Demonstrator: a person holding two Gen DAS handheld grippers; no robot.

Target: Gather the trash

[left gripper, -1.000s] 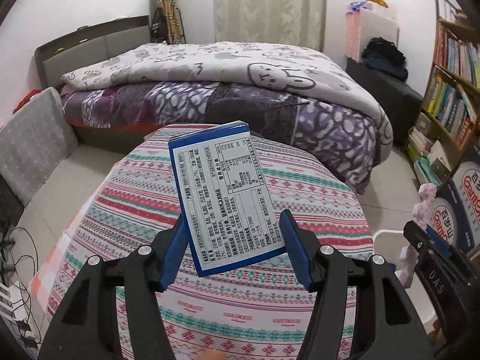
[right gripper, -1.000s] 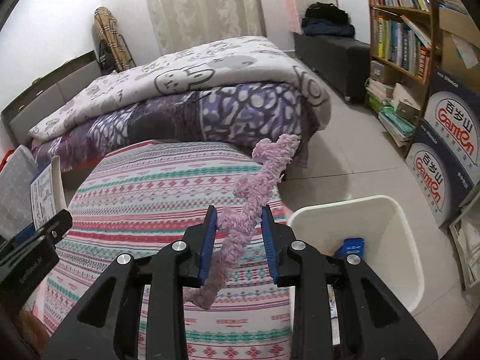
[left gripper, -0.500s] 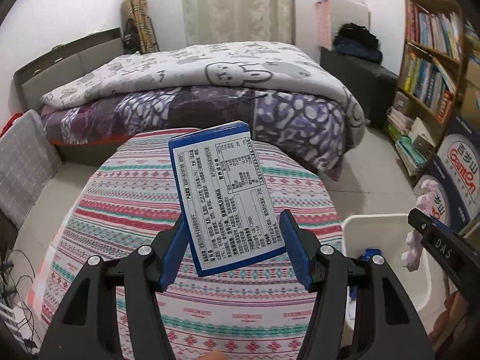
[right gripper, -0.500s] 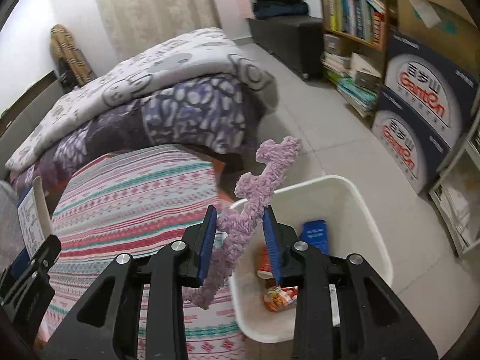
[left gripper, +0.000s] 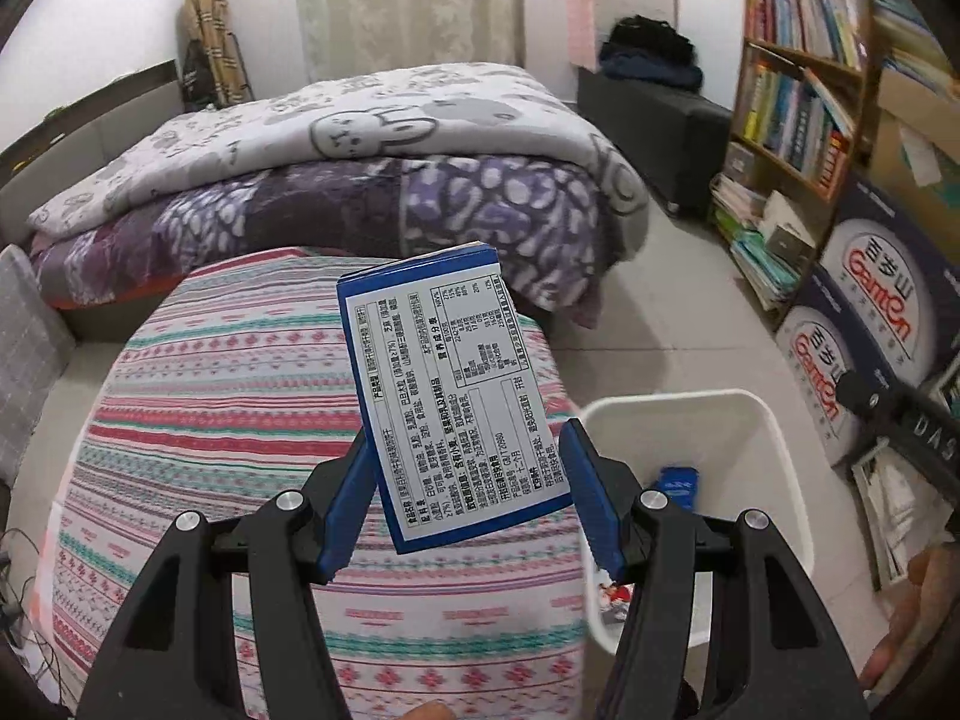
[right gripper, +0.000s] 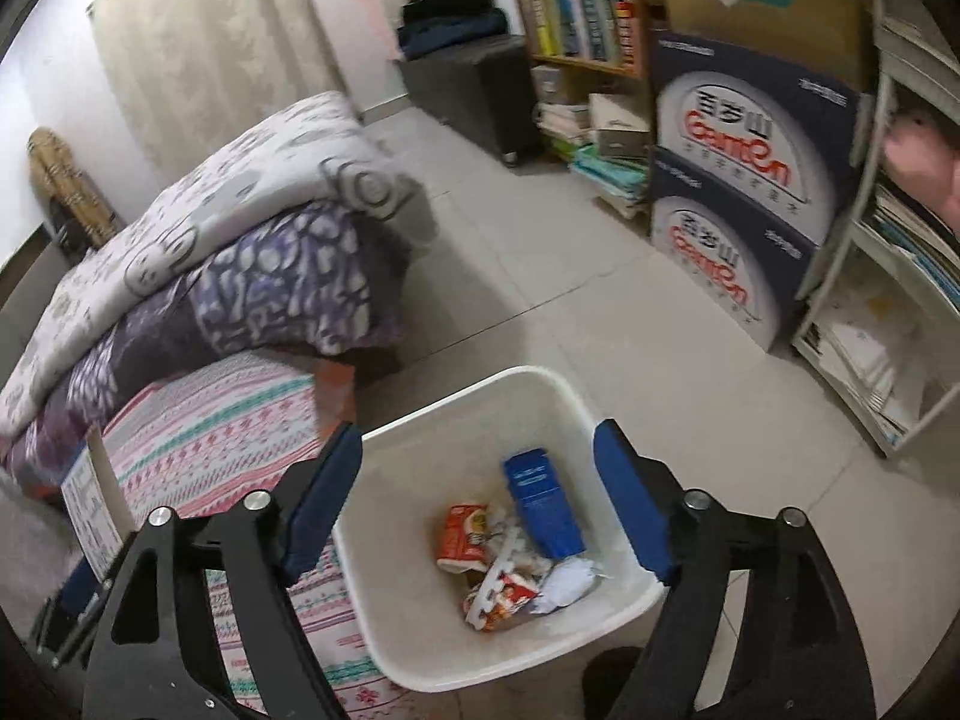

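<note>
Two pairs of tongs over a striped cloth (left gripper: 240, 390) and one white bin (right gripper: 420, 648) on the floor beside it.

Right tongs (right gripper: 474, 450): blue pads just sprung apart, now spread wide over the bin's mouth, nothing between them. Half a second back, pinching a fuzzy purple strip; now a pale notched strip (right gripper: 501, 567), seemingly the same one, lies on the heap in the bin. Counts as one more piece of trash collected, and frees this side for another.

Left tongs (left gripper: 468, 438): pressed against both side edges of one blue-and-white box (left gripper: 444, 384), printed label facing the camera, held upright in the air above the cloth, just beside the bin and not yet over it. Likely next to go in.

Counted in the bin: one strip, one blue box (right gripper: 543, 501), two red-and-orange wrappers (right gripper: 462, 537), one crumpled white paper (right gripper: 570, 582). No loose trash visible on the cloth.

Nearby: two stacked cartons (right gripper: 750, 138) with red lettering, one bed, one bookshelf.
</note>
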